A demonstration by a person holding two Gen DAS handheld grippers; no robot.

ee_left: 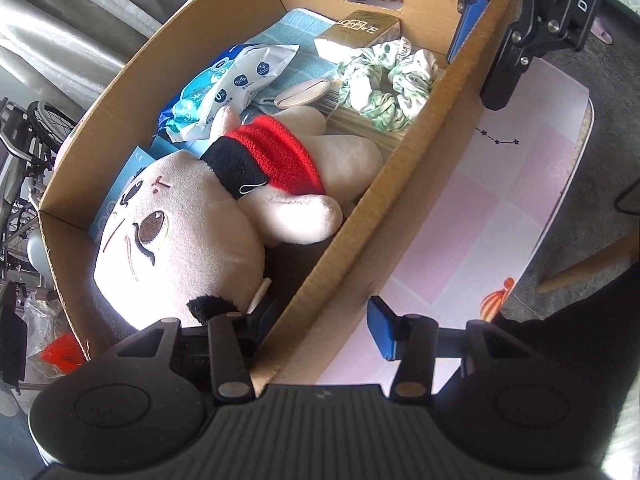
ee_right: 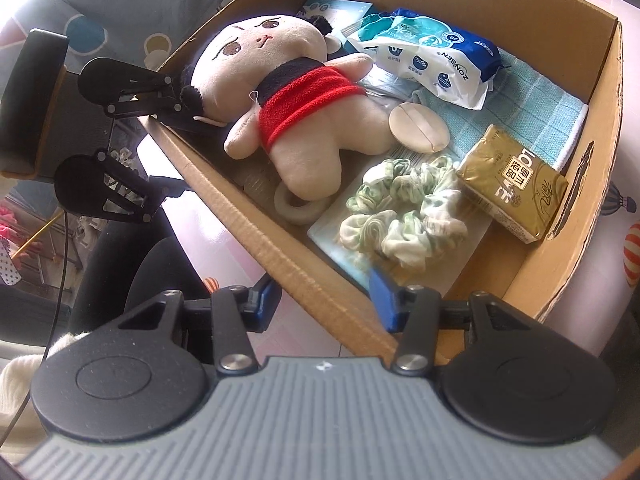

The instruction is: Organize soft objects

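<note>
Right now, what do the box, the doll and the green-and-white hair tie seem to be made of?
Box: brown corrugated cardboard, fluting visible along the cut rim.
Doll: soft plush, matte fuzzy pile, with a red towelling-like top.
Hair tie: thin gathered fabric, probably cotton or satin, bunched in wrinkled folds.

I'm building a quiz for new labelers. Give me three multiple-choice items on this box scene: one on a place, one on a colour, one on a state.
1. Where does the scrunchie lie?
A in the cardboard box, beside the gold pack; B on the floor; C on a chair.
2. What colour is the plush doll's top?
A green; B red; C yellow.
3. How does the right claw stand?
A shut on a sock; B open, astride the box's near wall; C shut, empty.
Key: 1 A, it lies inside, next to the pack; 2 B, red below a black collar; 3 B, one finger shows on each side of the wall.
</note>
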